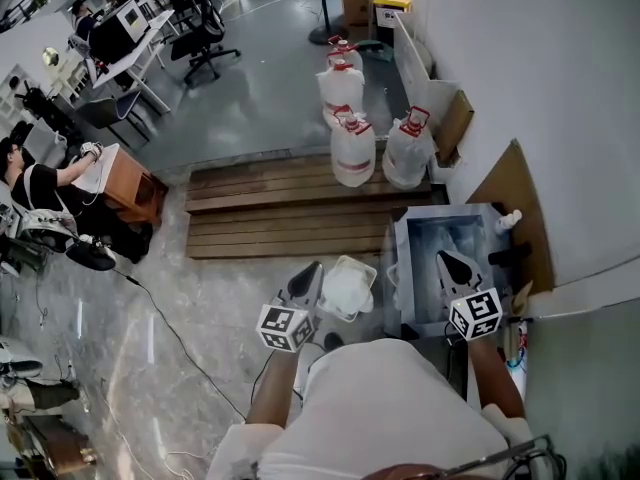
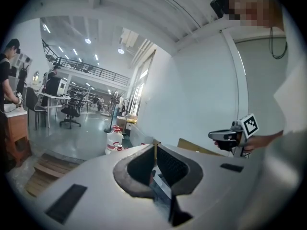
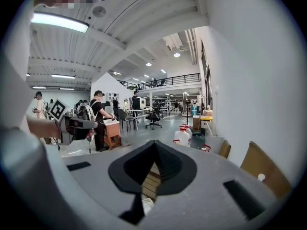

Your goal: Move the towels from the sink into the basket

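Over the sink (image 1: 402,268): right gripper (image 1: 443,259), fingers together, empty.
Left of the basket (image 1: 353,262): left gripper (image 1: 312,269), fingers together, empty.
Towels: hard to tell; something white fills the basket, just right of the left fingers.

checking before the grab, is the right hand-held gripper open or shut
Shut: right hand-held gripper has its jaws tip to tip, nothing between.

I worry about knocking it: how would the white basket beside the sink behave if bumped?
The white basket looks thin-walled and empty, so probably light. It stands on a glossy floor, so a nudge would likely slide it. Its wide mouth suggests it resists tipping, though its depth is hard to judge.
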Motion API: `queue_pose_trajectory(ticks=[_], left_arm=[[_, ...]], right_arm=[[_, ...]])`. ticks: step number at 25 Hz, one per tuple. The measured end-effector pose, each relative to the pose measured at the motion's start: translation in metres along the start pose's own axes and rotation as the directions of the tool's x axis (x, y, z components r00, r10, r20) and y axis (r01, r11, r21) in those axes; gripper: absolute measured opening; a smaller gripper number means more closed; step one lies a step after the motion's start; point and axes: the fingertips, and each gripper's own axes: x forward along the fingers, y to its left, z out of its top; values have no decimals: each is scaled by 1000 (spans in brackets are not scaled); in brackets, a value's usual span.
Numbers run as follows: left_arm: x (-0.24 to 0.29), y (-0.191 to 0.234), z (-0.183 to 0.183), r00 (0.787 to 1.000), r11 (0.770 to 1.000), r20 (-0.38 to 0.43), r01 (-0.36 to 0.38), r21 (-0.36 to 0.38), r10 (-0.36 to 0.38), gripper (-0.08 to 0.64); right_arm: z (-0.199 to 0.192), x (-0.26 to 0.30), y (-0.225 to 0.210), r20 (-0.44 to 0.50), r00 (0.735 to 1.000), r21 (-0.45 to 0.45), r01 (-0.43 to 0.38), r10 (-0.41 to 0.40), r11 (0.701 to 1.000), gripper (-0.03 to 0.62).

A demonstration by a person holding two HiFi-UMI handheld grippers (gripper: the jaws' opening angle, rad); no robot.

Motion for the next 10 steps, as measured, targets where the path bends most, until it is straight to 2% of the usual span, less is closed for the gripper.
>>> queue_pose_trajectory(ticks=[10], left_arm=[[-4,0,-2,1000,1000,-4,-13,-7,13,17]], right_arm=[[1,1,3,4,1000,9,-12,12,1000,3]])
